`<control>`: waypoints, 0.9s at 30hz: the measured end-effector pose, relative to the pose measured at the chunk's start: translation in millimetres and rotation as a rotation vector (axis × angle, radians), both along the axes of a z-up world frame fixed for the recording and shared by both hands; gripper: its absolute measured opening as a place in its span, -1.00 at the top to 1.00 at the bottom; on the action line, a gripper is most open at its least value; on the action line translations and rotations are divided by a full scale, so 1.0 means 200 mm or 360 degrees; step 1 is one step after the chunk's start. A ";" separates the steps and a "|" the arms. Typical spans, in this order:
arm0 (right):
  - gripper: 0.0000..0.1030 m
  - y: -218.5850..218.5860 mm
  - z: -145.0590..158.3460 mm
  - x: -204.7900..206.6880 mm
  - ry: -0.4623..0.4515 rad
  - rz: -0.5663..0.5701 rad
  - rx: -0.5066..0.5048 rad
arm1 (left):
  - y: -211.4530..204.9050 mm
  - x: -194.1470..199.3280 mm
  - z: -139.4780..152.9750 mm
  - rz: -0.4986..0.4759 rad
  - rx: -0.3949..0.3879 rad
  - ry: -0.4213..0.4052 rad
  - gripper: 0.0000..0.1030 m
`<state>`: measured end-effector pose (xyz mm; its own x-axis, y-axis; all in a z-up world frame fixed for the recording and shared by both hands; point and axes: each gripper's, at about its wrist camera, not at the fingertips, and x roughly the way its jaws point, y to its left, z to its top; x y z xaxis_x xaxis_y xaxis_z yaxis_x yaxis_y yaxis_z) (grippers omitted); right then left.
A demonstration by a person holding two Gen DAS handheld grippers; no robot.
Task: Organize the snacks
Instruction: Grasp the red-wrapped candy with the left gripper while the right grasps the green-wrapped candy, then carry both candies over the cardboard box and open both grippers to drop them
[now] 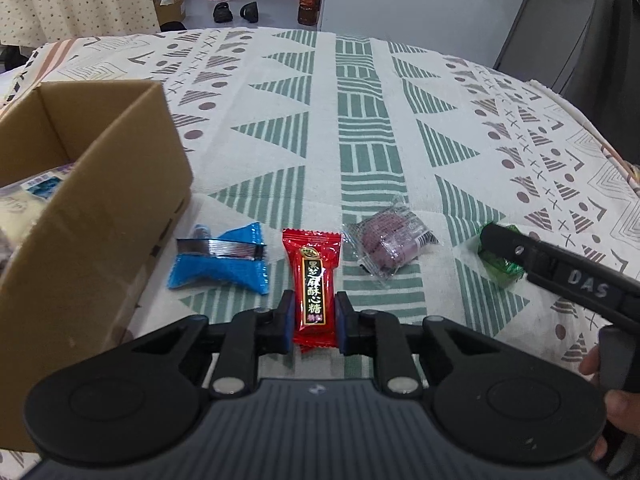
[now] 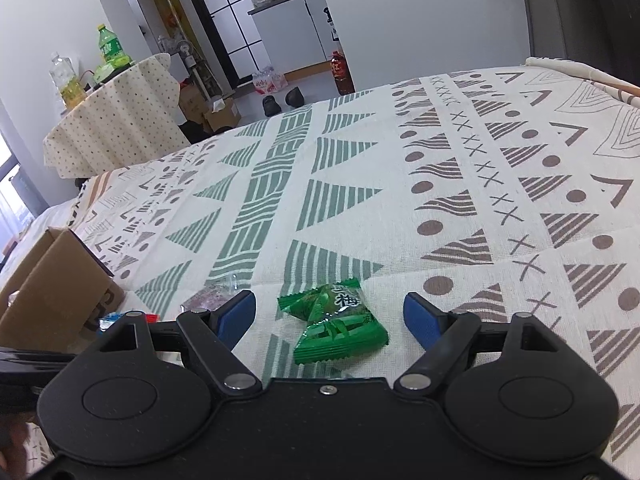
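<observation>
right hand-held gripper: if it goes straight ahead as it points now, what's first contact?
Likely the green candy packet: it lies between the open fingers of the right hand-held gripper, just ahead on the patterned tablecloth. Depth is unclear; beyond it, only cloth.

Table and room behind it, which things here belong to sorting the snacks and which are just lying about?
For the job: red candy, blue packet, purple packet, green candy, box, left gripper, right gripper.

Lying about: shoes, oil bottle, green bottle, floor carton, side table.
</observation>
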<state>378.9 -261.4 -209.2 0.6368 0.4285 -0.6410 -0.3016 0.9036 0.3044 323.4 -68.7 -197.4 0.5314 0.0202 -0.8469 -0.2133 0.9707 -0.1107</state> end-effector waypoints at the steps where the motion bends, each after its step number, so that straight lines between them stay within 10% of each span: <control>1: -0.21 0.00 -0.01 0.00 0.0015 0.0010 0.0001 | 0.00 -0.01 0.01 -0.0001 -0.0001 -0.0005 0.63; 9: 0.40 0.02 -0.01 -0.06 0.0074 0.0037 -0.0043 | 0.06 -0.06 0.10 0.0032 -0.0029 -0.0038 0.63; 27: 0.49 0.14 0.27 -0.35 -0.0027 0.0130 -0.0110 | 0.20 -0.28 0.37 0.0046 -0.0100 -0.0185 0.63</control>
<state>308.9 -233.4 -156.1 0.6125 0.4344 -0.6604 -0.3797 0.8944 0.2362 268.3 -29.3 -123.3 0.6260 -0.0143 -0.7797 -0.2235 0.9546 -0.1969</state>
